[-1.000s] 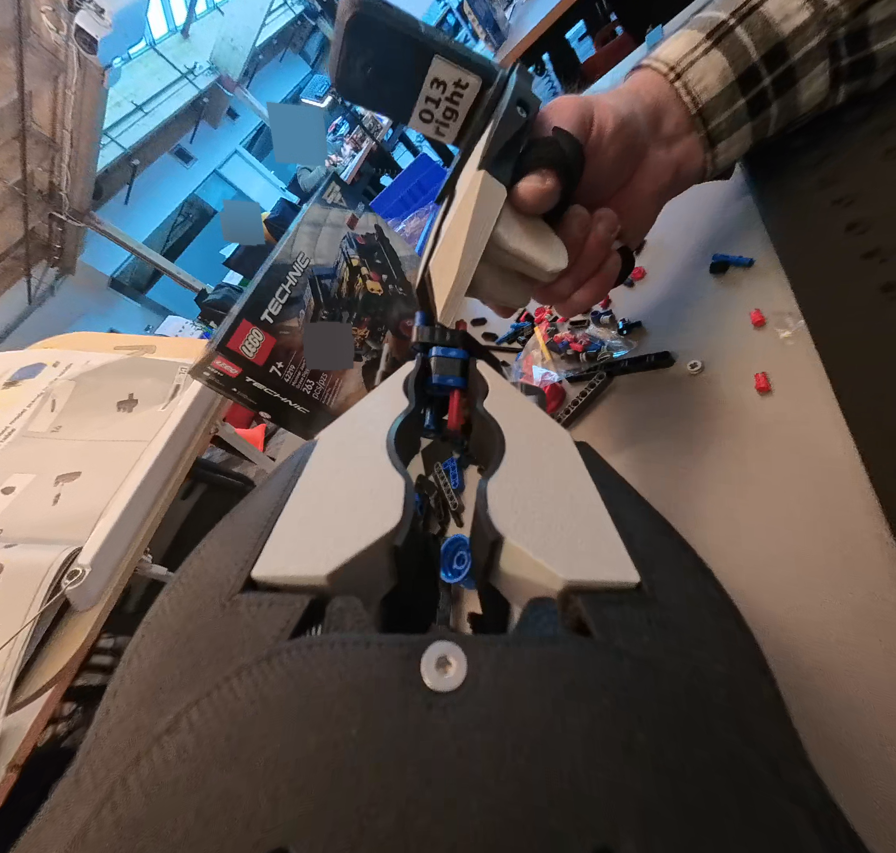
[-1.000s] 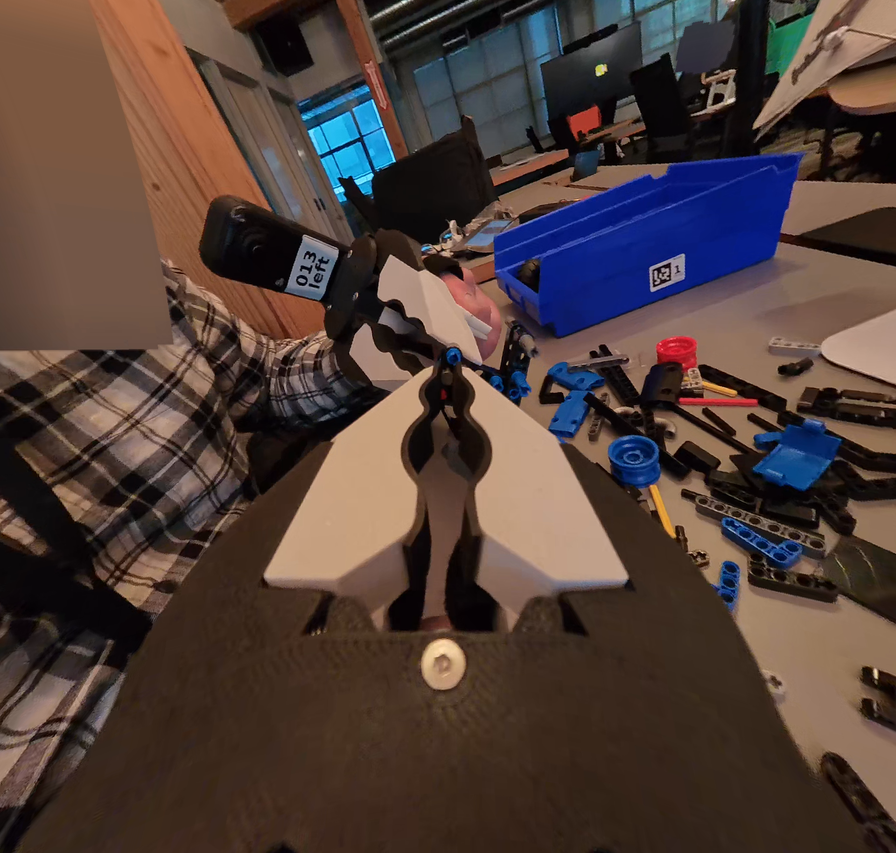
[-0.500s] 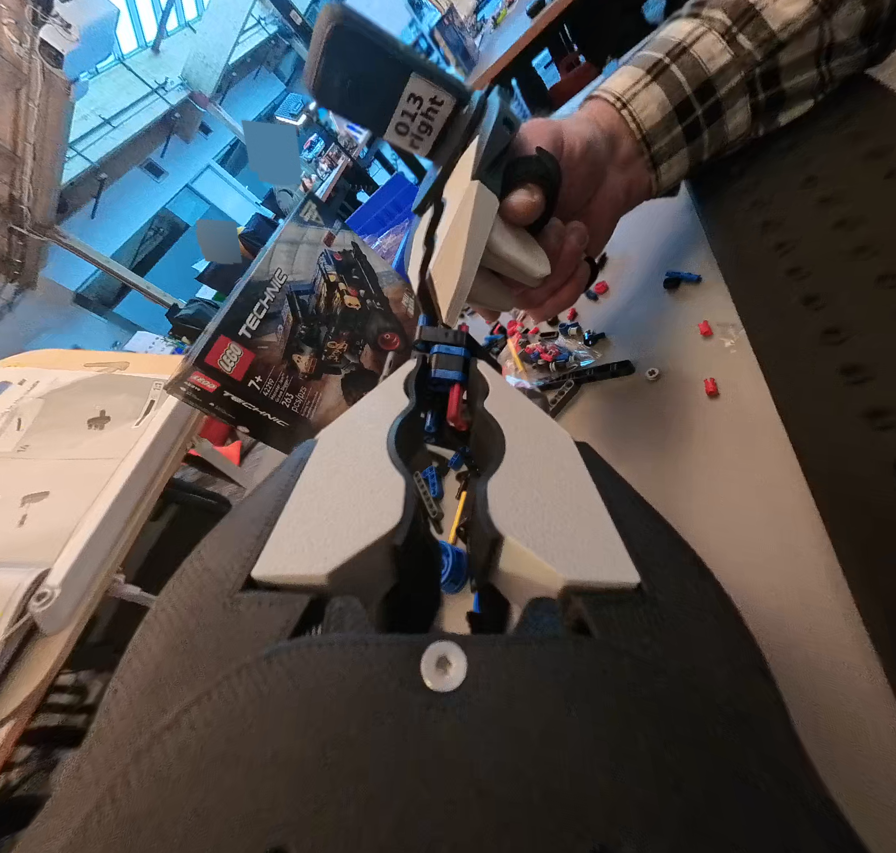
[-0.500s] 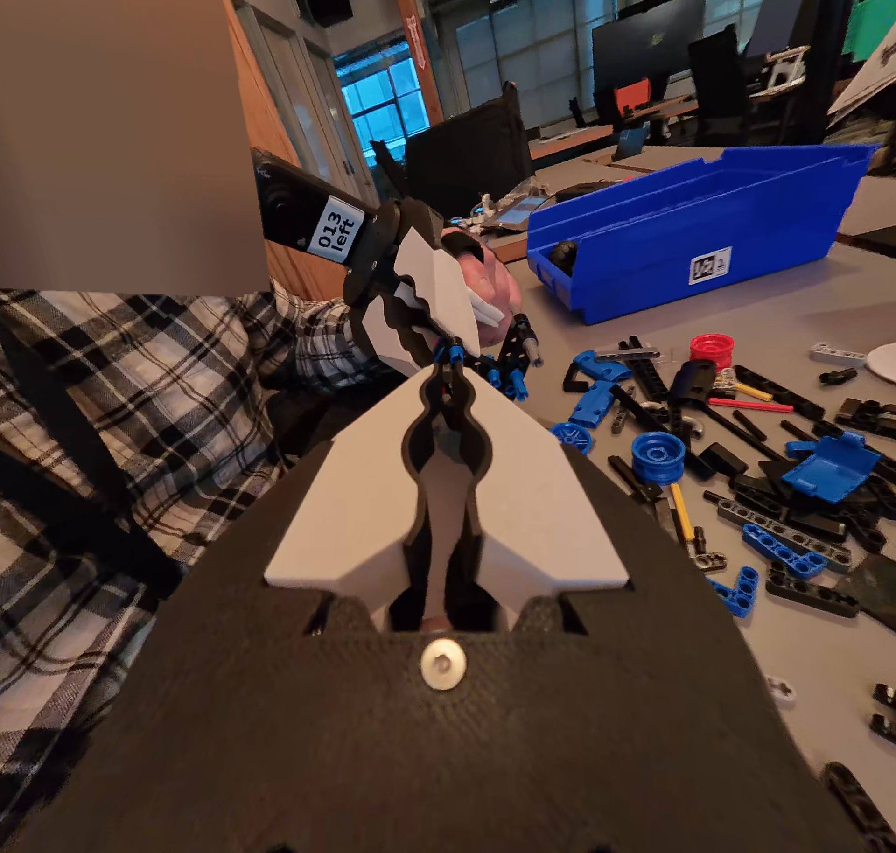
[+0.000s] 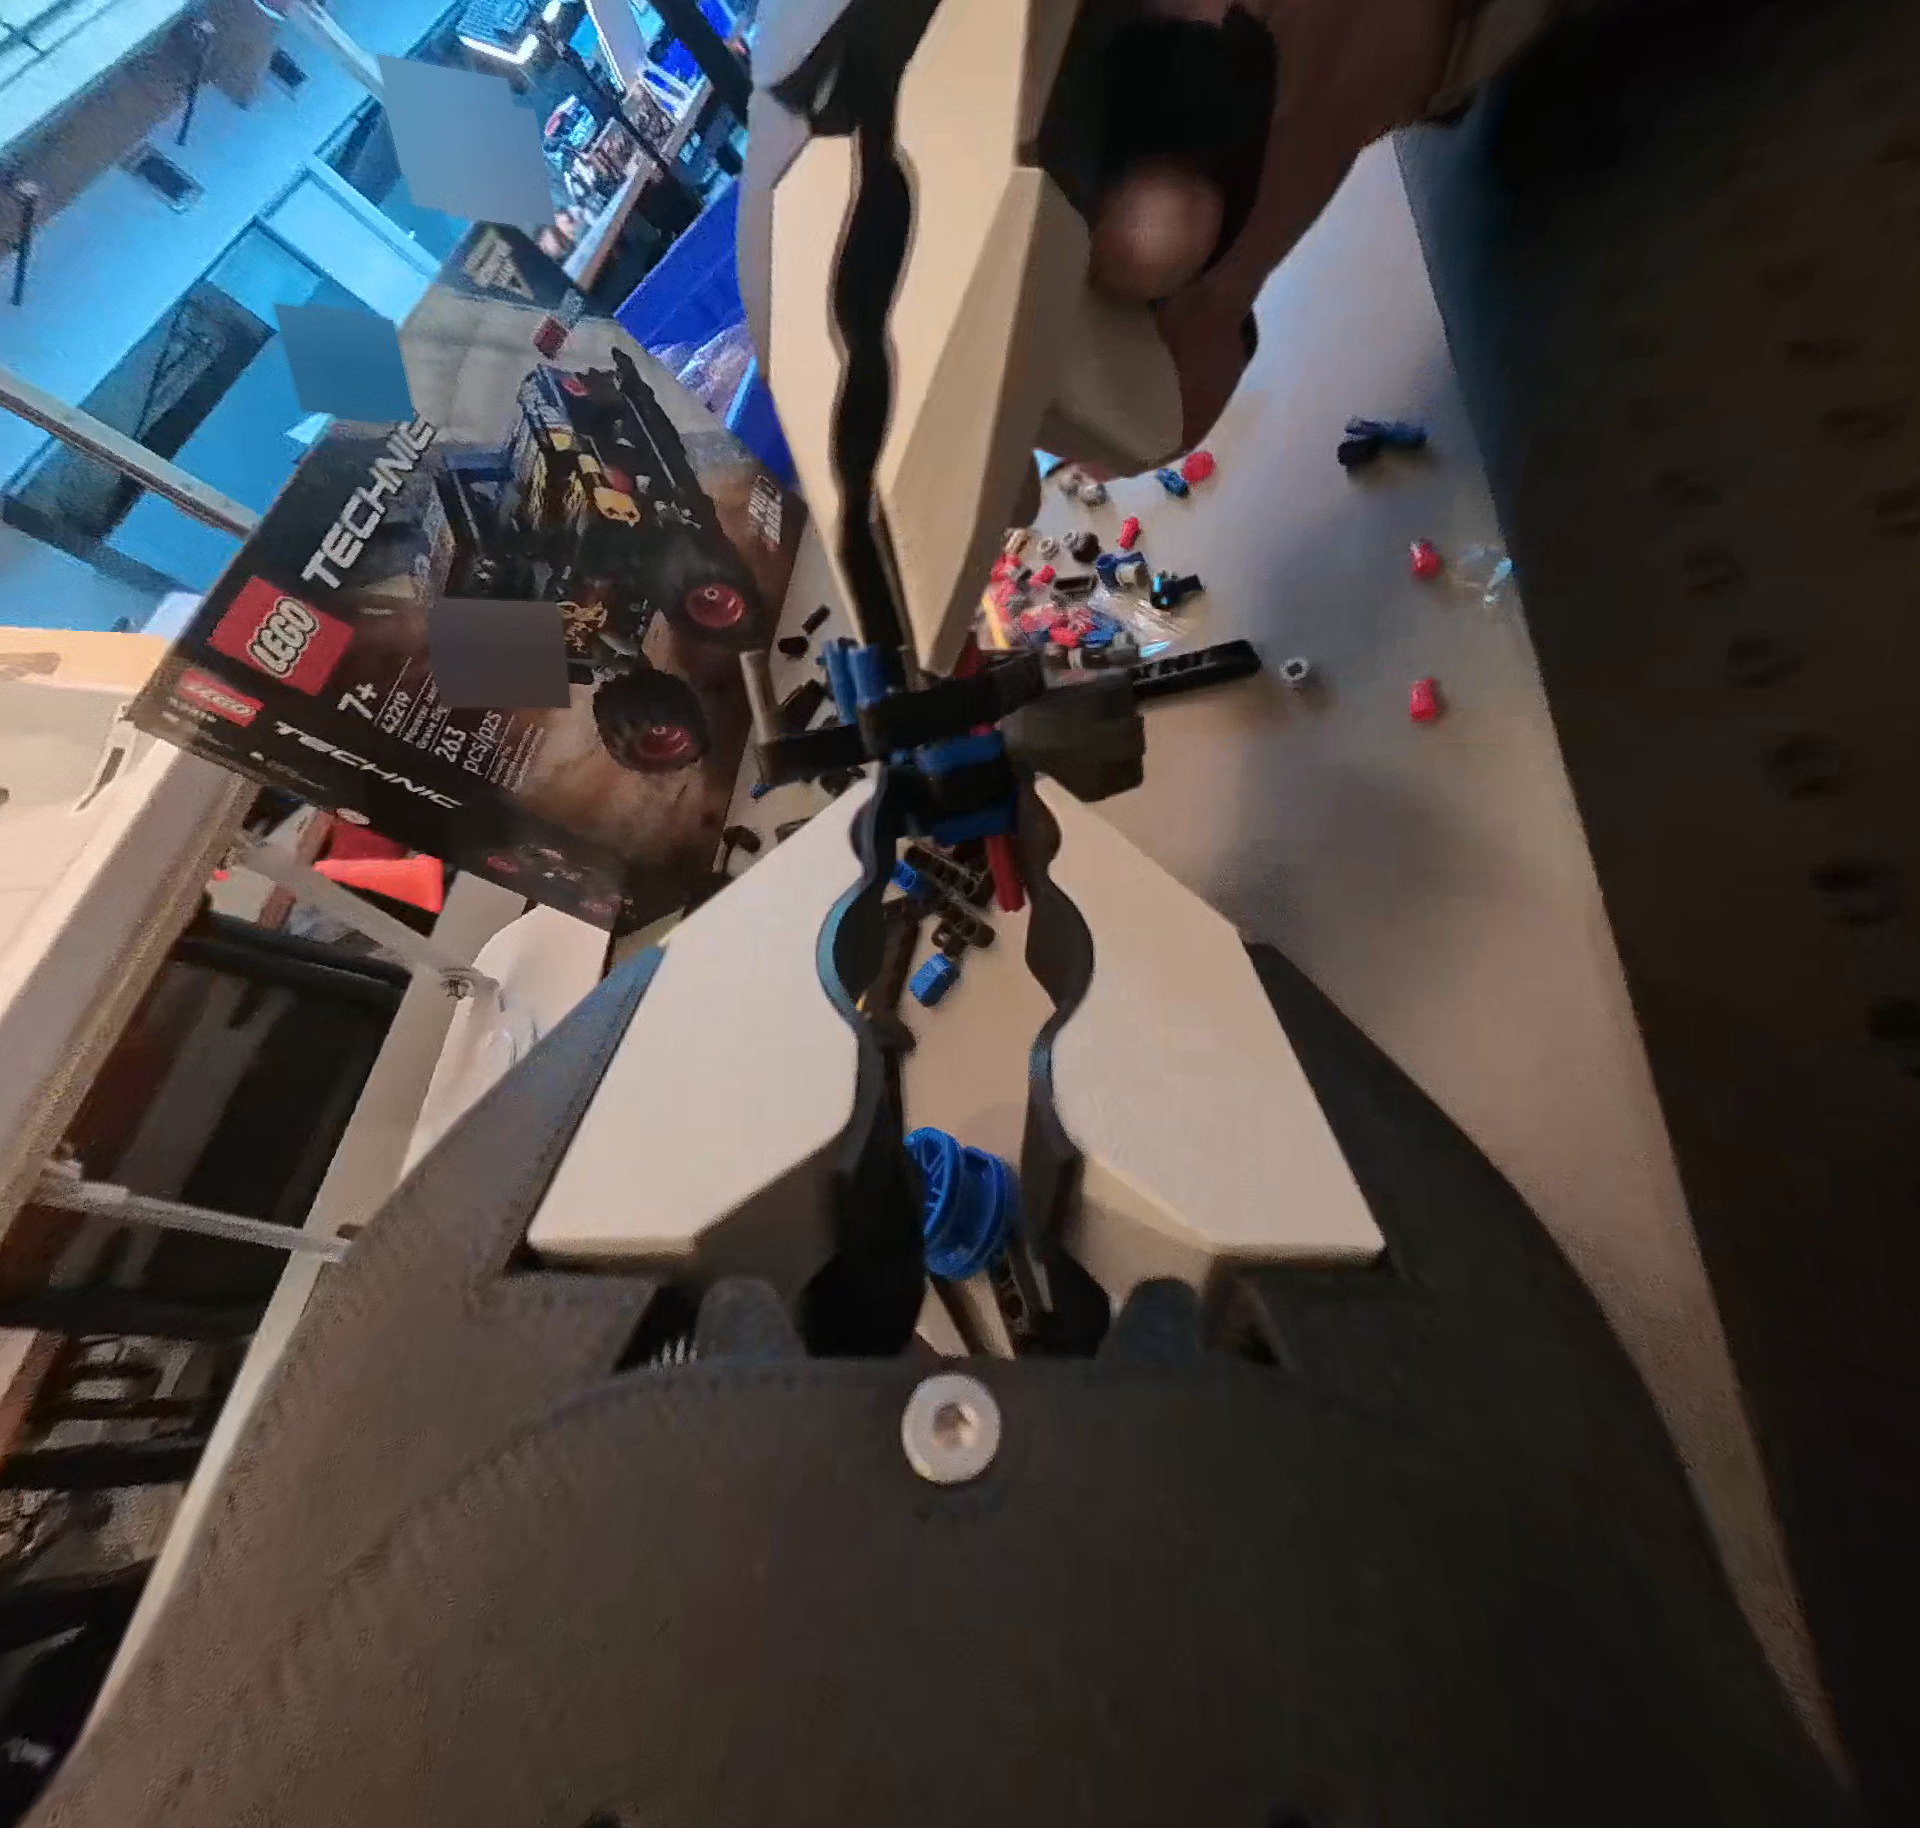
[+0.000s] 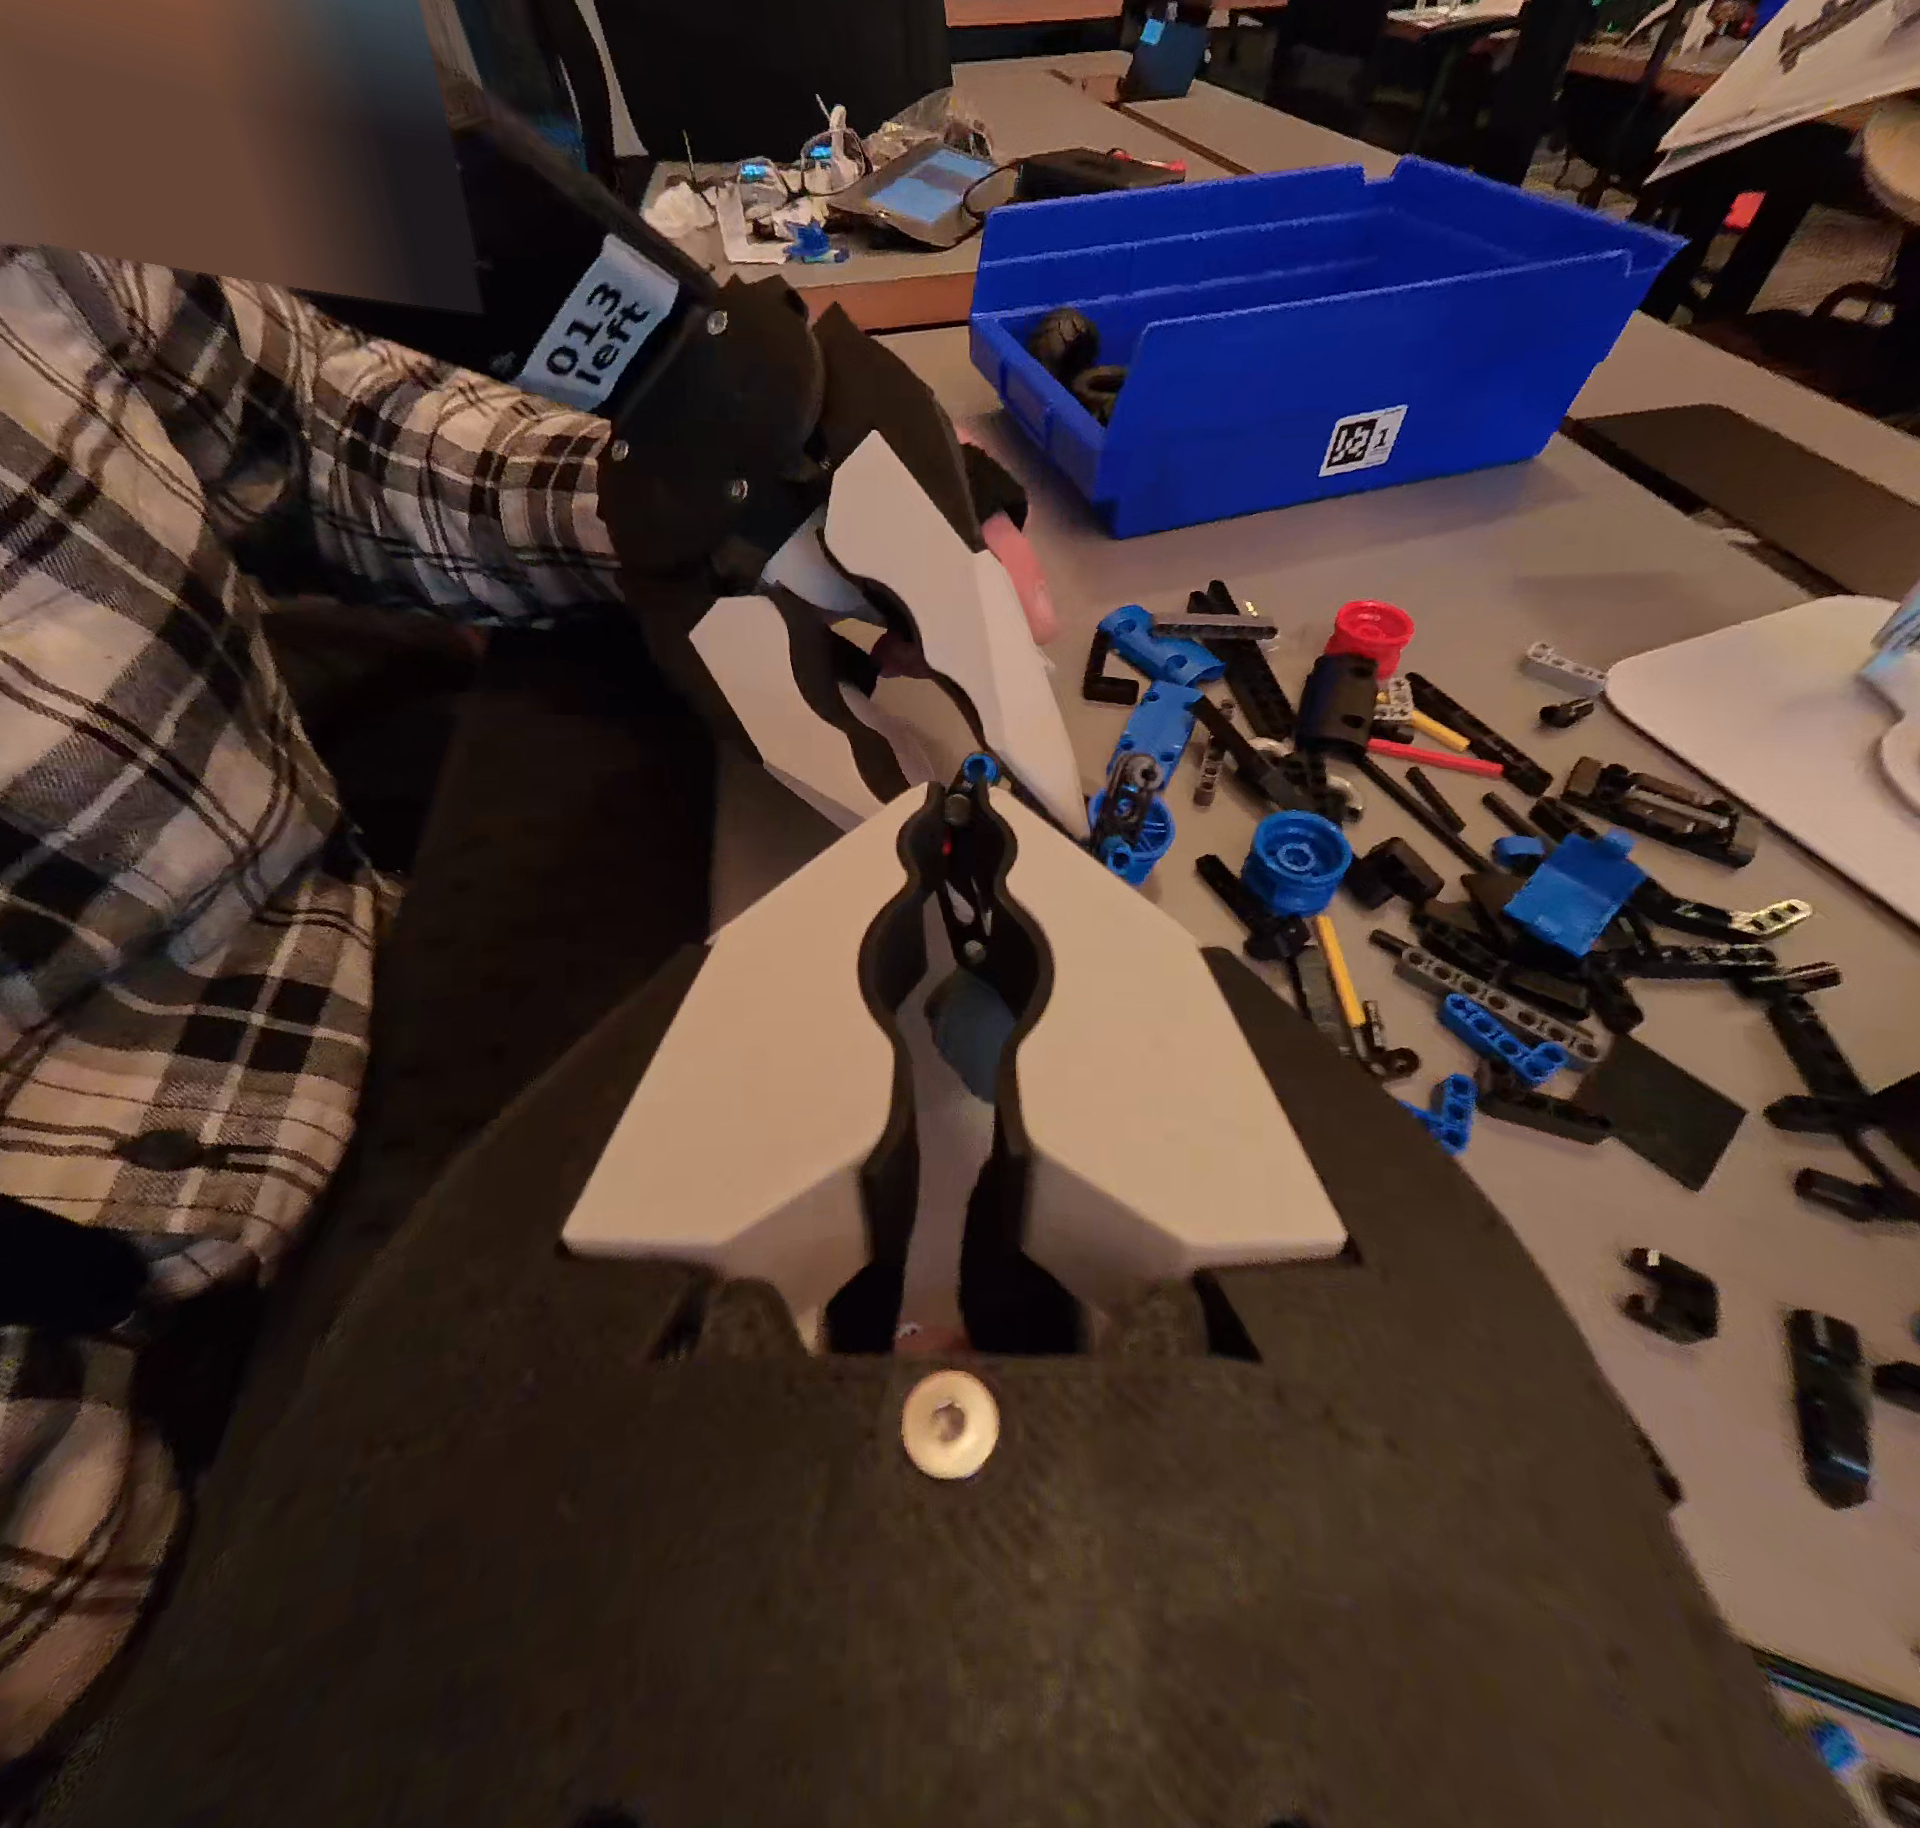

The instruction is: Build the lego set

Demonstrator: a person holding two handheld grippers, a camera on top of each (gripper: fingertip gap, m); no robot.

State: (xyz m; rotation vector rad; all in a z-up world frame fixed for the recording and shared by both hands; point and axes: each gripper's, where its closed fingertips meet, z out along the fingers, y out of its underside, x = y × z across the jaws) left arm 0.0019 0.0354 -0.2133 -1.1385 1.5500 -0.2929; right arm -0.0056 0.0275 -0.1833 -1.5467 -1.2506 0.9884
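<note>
My left gripper (image 5: 961, 802) is shut on a small black and blue lego assembly (image 5: 966, 729) and holds it above the grey table (image 5: 1299, 947). My right gripper (image 5: 894, 651) comes down from above, tips right at the assembly. In the right wrist view my right gripper (image 6: 966, 791) is shut on a thin black beam (image 6: 961, 885) with a blue pin on top. Just beyond it the left gripper (image 6: 1049, 802) holds the assembly (image 6: 1127, 812) low over the table. Where beam and assembly meet is hidden.
Loose black, blue and red lego parts (image 6: 1507, 895) cover the table on the right, with a blue wheel (image 6: 1294, 859) and a red wheel (image 6: 1371, 625). A blue bin (image 6: 1299, 344) stands behind them. The lego box (image 5: 468, 635) and a white board (image 5: 62, 843) are at the left. The left tips stand about 12 cm off the blue wheel (image 6: 1294, 859).
The two grippers have closed in on each other and dropped toward the table. The right gripper's tips now sit right at the assembly held in the left gripper.
</note>
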